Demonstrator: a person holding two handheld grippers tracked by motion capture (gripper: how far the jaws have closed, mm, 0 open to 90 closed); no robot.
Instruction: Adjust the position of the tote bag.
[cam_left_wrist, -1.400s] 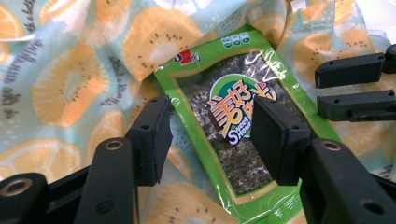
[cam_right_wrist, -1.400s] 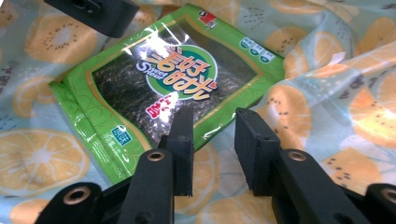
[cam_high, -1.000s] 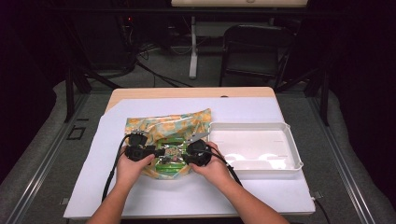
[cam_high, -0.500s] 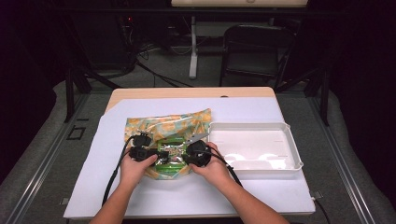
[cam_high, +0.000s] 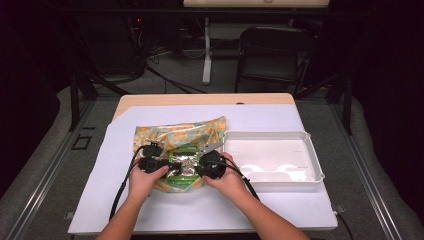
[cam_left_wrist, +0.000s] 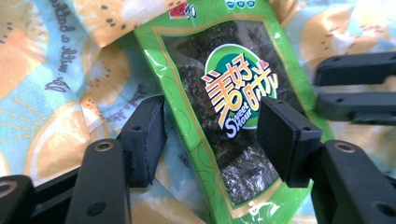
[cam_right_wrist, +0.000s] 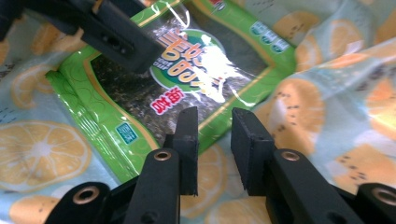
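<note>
Little had shifted since the earlier frames: both hands stayed at the middle of the desk, and the right tool's jaws had just been closing a little, with nothing between them.

High view: one desk (cam_high: 280, 210) under a white sheet carried one orange-patterned bag (cam_high: 175, 132), one green snack packet (cam_high: 182, 169) and one white tray (cam_high: 270, 140). The packet lay on the bag, just left of frame centre, between the two tools. The left tool (cam_high: 167, 166) sat at the packet's left edge and the right tool (cam_high: 202, 167) at its right edge, each held in one hand. The tray stood at the right of the frame, just beside the bag, and I could make out nothing in it but glare.

Left gripper view: the packet (cam_left_wrist: 233, 116) ran from the top centre down to the bottom centre, flat on the bag (cam_left_wrist: 56, 93). The left tool (cam_left_wrist: 210, 135) stood apart, its pads either side of the packet's lower part; whether they touched it I could not tell. The right tool's jaws showed at the right edge.

Right gripper view: the packet (cam_right_wrist: 187, 70) filled the upper middle, on the bag (cam_right_wrist: 327, 116). The right tool (cam_right_wrist: 215, 144) stood apart, a narrow gap between its pads, just short of the packet's near edge and clamped on nothing. The left tool's jaw crossed the upper left over the packet.
</note>
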